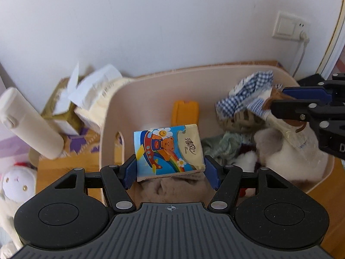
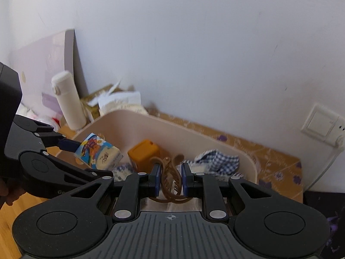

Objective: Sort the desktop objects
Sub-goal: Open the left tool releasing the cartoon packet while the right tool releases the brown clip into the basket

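Your left tool (image 1: 170, 170) holds the tissue pack (image 1: 168, 151) by its lower edge only; it can tip out and miss. Your right tool (image 2: 171, 180) pinches the hair claw (image 2: 170, 172) narrowly, so it may twist. Both tools tilt down over the bin (image 1: 151, 82), close together, so they may collide.

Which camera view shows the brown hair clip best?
The right wrist view: the hair clip sits centred between the right gripper pads, teeth visible. The left wrist view shows only a small brown part of it at the right edge, mostly hidden by that gripper.
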The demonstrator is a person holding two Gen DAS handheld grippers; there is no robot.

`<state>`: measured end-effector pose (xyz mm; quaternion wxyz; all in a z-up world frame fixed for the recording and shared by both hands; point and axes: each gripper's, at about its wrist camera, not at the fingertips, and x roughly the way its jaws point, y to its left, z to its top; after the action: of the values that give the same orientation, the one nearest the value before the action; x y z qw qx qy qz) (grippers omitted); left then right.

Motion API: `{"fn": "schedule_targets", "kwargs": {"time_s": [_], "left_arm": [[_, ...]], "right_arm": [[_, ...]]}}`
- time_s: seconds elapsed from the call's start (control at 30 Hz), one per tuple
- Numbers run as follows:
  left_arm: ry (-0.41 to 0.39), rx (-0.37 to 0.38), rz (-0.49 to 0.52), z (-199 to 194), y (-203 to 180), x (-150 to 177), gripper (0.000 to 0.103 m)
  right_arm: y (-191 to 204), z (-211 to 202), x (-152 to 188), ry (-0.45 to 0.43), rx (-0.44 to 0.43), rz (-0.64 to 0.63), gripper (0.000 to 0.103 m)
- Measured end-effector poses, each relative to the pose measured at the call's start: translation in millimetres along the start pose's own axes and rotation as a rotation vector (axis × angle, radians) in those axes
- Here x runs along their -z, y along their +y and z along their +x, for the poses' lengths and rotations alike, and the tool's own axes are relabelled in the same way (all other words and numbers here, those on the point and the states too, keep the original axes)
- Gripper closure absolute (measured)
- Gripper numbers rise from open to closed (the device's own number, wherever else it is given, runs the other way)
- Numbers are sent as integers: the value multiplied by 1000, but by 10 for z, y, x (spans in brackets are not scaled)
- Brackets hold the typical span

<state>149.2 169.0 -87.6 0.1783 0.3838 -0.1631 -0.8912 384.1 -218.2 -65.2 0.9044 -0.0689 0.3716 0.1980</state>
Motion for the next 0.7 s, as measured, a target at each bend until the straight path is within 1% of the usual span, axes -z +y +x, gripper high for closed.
{"fn": "schedule_targets", "kwargs": {"time_s": [0.13, 0.23, 0.27, 0.3, 0.33, 0.37, 0.4, 0.43, 0.47, 0.5, 0.53, 0.63, 0.67, 0.7], "left_arm": [[65, 7, -12, 116, 16, 22, 38], [93, 11, -9, 150, 27, 46, 37], [101, 15, -8, 155, 34, 51, 37], [107, 19, -9, 153, 39, 57, 37], [108, 21, -14, 142, 48, 60, 37], [109, 26, -18, 131, 57, 61, 36], [112, 31, -15, 113, 59, 56, 34], [109, 32, -17, 93, 64, 55, 30], [106, 34, -15, 56, 56, 50, 30], [104, 39, -11, 38, 46, 44, 29], [100, 45, -6, 14, 44, 44, 28], [84, 45, -1, -47, 60, 40, 24], [77, 47, 0, -74, 70, 42, 23], [71, 49, 1, -103, 77, 46, 23]], "right_arm": [[46, 124, 0, 46, -2, -11, 84], [61, 139, -2, 64, -4, -16, 84], [71, 146, -10, 70, -6, -18, 73], [77, 147, -14, 72, -6, -16, 73], [84, 138, -13, 74, -10, -11, 71], [88, 132, -18, 75, -12, -7, 65], [99, 118, -24, 73, -9, -5, 62], [110, 91, -22, 68, -5, -2, 55], [114, 72, -29, 64, -2, 5, 46], [114, 44, -38, 62, 2, 14, 41], [114, 12, -39, 61, 10, 23, 33], [123, -92, -45, 58, 24, 43, 29], [126, -130, -44, 57, 32, 50, 25], [129, -166, -42, 56, 40, 59, 24]]}}
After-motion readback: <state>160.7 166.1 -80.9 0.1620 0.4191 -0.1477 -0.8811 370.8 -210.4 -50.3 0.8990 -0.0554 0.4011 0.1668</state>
